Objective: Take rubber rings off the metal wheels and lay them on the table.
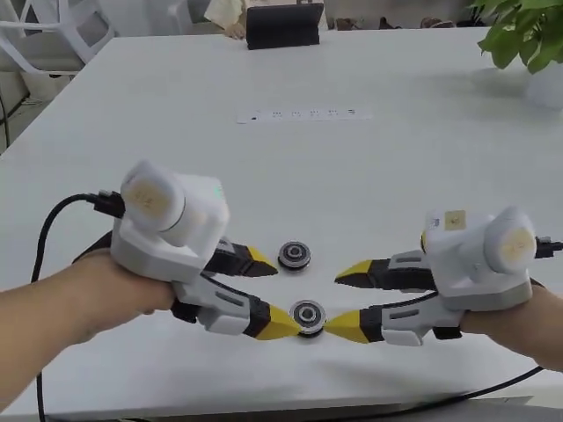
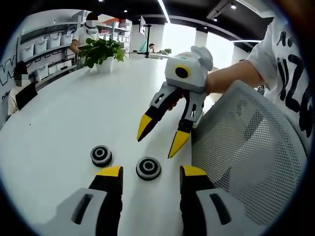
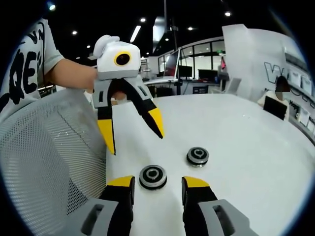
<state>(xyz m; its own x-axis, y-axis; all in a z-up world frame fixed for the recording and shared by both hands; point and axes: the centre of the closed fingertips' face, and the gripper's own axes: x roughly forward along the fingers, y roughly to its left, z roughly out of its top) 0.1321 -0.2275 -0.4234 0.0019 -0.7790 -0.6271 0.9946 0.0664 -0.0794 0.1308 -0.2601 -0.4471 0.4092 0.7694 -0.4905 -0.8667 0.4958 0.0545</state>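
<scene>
Two small metal wheels with black rubber rings lie flat on the white table (image 1: 369, 193). The far wheel (image 1: 294, 255) (image 2: 101, 155) (image 3: 197, 156) lies free. The near wheel (image 1: 307, 314) (image 2: 148, 168) (image 3: 152, 177) sits between the yellow tips of both grippers. My left gripper (image 1: 276, 295) (image 2: 150, 172) (image 3: 136, 142) comes in from the left, open, its lower tip against the wheel's left side. My right gripper (image 1: 335, 301) (image 3: 158, 182) (image 2: 155, 146) faces it from the right, open, its lower tip close to the wheel's right side. Nothing is held.
A white socket strip (image 1: 303, 114) lies mid-table. A dark box (image 1: 283, 25) stands at the far edge, a potted plant (image 1: 526, 35) at the far right. A black cable (image 1: 44, 246) trails off the near left. A white mesh chair back (image 2: 246, 147) is behind me.
</scene>
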